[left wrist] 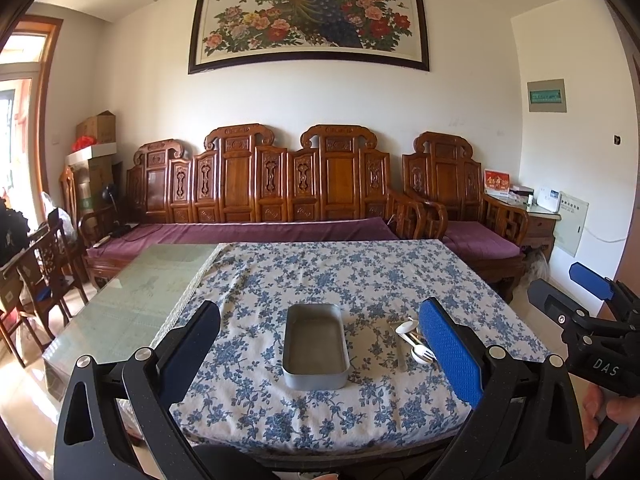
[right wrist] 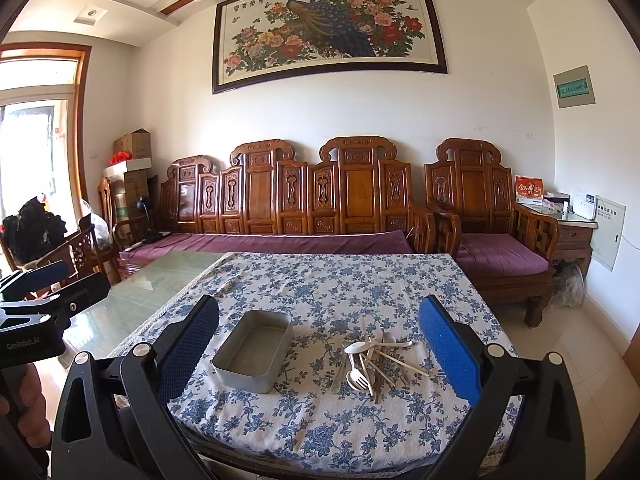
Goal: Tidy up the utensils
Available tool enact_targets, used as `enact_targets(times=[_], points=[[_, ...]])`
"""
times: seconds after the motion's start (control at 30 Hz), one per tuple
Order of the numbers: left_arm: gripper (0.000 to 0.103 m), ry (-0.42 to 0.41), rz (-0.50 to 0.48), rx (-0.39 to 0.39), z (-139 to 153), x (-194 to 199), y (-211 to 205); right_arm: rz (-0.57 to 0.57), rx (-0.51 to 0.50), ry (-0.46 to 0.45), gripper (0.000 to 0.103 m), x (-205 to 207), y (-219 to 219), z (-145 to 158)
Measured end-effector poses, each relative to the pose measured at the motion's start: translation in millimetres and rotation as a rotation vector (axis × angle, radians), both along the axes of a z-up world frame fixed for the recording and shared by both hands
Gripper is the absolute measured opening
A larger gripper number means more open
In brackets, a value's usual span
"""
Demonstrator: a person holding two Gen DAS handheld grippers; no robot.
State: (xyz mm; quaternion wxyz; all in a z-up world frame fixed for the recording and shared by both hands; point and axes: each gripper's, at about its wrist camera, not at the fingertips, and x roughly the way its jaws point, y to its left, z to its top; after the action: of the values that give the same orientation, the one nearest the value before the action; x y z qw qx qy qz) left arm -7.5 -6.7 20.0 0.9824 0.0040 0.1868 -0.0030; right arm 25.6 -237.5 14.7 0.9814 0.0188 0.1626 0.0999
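Right wrist view: utensil pile (right wrist: 372, 364) sits tangled on the floral cloth (right wrist: 360, 288) toward the desk's near right side, spoons, forks and thin sticks crossed over each other. Just left of it, apart, the empty metal tray (right wrist: 256, 350), mid-desk toward the near edge. Right gripper (right wrist: 320, 344) wide open, holding nothing, hovering off the near edge; left gripper (left wrist: 320, 344) likewise spread and empty. Risks, as I judge: grabbing into the tangle may lift several pieces or flick one off the desk; cloth could bunch; light tray may slide if bumped.
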Motion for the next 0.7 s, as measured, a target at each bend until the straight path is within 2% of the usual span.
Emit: enact_targets(times=[0.5, 0.7], points=[[0.096, 0.002, -0.004, 0.0, 0, 0, -4, 0.0, 0.001, 0.0, 0.101, 0, 0, -2], [0.096, 0.055, -0.013, -0.001, -16, 17, -6, -0.011, -0.011, 0.038, 0.101, 8, 6, 0]])
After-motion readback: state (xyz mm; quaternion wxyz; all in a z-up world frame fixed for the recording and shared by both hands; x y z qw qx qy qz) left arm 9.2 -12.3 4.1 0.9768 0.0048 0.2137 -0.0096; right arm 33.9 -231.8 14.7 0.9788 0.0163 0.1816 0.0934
